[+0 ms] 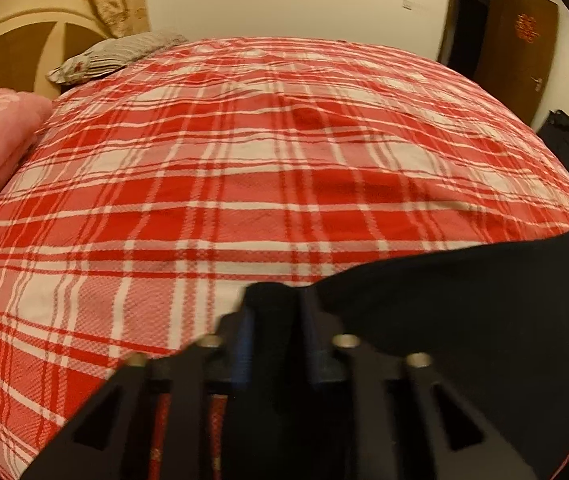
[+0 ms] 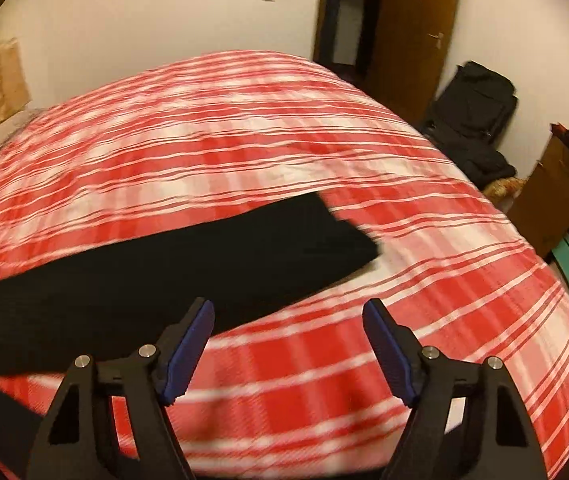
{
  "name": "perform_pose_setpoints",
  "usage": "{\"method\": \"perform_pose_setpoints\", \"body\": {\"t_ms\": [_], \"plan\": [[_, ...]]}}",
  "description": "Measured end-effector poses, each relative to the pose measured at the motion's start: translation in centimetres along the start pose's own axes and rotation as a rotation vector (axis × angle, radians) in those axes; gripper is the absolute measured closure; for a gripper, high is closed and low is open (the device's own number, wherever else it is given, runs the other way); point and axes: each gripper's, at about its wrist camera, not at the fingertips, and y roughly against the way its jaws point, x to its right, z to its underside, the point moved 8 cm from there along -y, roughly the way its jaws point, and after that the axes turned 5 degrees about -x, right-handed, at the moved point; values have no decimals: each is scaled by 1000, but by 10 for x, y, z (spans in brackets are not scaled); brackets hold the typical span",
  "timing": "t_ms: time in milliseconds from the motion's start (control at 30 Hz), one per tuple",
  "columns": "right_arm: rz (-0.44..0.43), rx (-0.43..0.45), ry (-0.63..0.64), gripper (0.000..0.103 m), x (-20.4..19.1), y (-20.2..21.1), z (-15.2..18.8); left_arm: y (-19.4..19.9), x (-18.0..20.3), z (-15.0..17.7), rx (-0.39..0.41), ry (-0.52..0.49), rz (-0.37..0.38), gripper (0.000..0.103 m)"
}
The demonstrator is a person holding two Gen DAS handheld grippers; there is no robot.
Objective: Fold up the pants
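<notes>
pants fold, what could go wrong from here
1. Only the left gripper pinches the black pants; the right gripper is open and empty, so the fabric may drag unevenly or bunch.
2. The pinched bit looks small and could slip out.
3. The plaid sheet is already wrinkled.

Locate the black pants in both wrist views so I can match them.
Left wrist: black pants at lower right, a bunch of the cloth clamped in the left hand-held gripper.
Right wrist: they run as a band from the left edge to centre, above the open right hand-held gripper, which holds nothing.
Shared landmark: brown door beyond the plaid bedspread.
</notes>
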Motion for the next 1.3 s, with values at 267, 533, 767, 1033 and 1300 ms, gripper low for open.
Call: {"method": "perform_pose_setpoints", "body": {"t_ms": [267, 533, 767, 1033, 1300], "plan": [[-16, -69, -89, 26, 41, -62, -52, -3, 3, -1, 9, -21, -22, 89], [-70, -129, -77, 25, 31, -123, -85, -3, 3, -2, 4, -33, -86, 67], [-98, -171, -59, 42, 20, -149, -85, -6, 12, -2, -24, -69, -64, 85], [-194, -126, 20, 98, 0, -117, -83, -3, 14, -5, -24, -80, -53, 89], [-204, 44, 73, 98, 6, -35, -76, 21, 13, -12, 37, -54, -14, 90]]}}
